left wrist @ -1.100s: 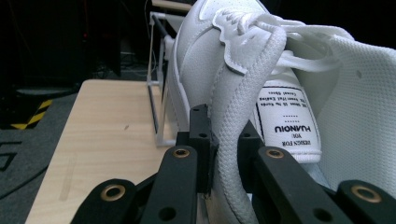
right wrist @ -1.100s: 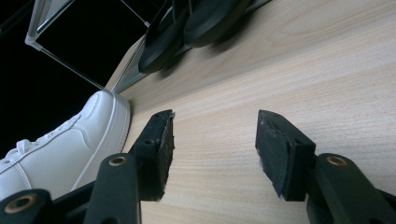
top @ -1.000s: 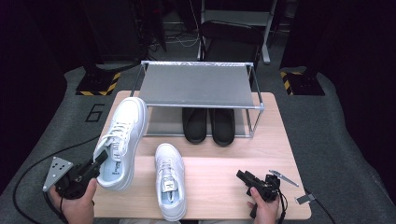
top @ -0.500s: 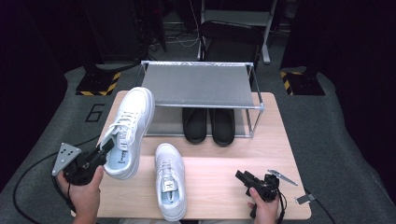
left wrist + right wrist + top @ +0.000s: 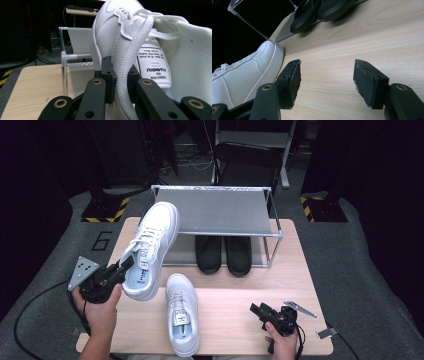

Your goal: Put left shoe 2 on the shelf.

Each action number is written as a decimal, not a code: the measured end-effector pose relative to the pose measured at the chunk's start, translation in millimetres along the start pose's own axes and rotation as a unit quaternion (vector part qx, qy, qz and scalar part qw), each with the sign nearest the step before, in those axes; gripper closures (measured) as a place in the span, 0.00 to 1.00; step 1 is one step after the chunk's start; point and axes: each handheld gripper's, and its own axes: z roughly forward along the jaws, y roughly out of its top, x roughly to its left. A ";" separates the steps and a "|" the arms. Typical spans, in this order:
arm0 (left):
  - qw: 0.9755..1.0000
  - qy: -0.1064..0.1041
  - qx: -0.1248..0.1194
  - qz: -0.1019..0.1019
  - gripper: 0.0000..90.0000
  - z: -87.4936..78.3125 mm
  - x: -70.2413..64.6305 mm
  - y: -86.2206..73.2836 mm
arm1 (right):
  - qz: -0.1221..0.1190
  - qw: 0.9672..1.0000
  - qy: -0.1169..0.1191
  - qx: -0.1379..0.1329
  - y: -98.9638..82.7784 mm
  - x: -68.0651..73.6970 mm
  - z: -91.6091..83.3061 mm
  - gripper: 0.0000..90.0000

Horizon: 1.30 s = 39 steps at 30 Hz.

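Desk: I see a pale wooden top carrying everything else.
Rack: a metal shelf frame stands at the far side of the desk, with black slippers side by side under its shelf.
Raised shoe: my left claw lifts this white sneaker off the desk, toe pointing at the rack's left corner.
Second shoe: the other white sneaker lies flat on the desk near the front edge, toe away from me.
Left claw: clamped on the raised shoe's heel collar, one jaw inside, one outside.
Right claw: jaws apart and just been widening, nothing between them, low over bare desk right of the second shoe.
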 end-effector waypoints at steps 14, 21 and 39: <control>1.000 -0.012 -0.002 -0.002 0.91 13.6 -4.8 11.4 | -0.024 0.999 -0.017 -0.018 3.1 2.4 -3.2 0.46; 1.000 -0.010 0.000 -0.001 0.91 18.8 -4.1 14.9 | -0.027 0.999 -0.017 -0.028 4.0 2.2 -4.5 0.41; 1.000 -0.008 0.006 0.001 0.91 44.2 -2.9 28.5 | -0.060 0.998 -0.025 -0.011 2.4 5.8 2.7 0.22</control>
